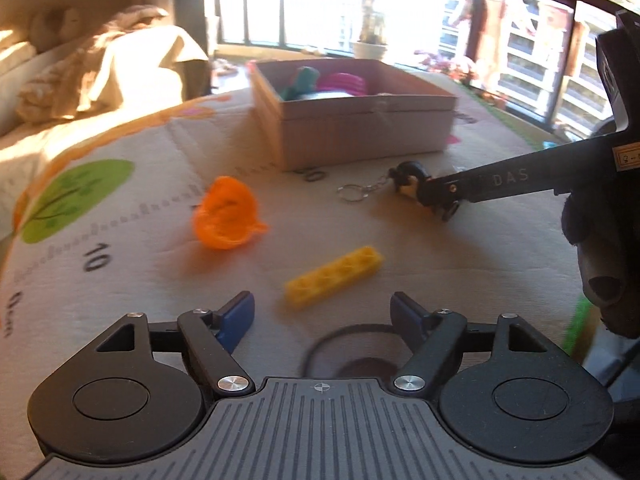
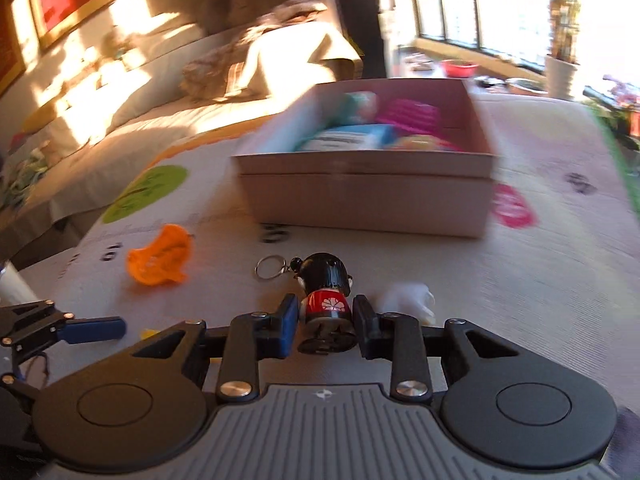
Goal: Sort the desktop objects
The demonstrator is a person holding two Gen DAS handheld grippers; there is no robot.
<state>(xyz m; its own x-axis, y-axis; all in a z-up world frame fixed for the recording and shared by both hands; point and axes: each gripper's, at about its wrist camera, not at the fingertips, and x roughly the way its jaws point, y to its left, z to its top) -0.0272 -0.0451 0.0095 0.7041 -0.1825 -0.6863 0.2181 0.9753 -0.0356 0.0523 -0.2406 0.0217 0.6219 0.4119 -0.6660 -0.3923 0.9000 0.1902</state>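
Gripping the doll keychain (image 2: 326,300) before the box (image 2: 368,204), the right gripper (image 2: 326,320) clamps for transfer; left gripper (image 1: 322,310) gapes empty.

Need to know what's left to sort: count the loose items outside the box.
4: orange piece left on the mat, yellow brick before the left hand-held gripper, doll keychain between the right hand-held gripper's fingers, white item beside it. Others may be hidden.
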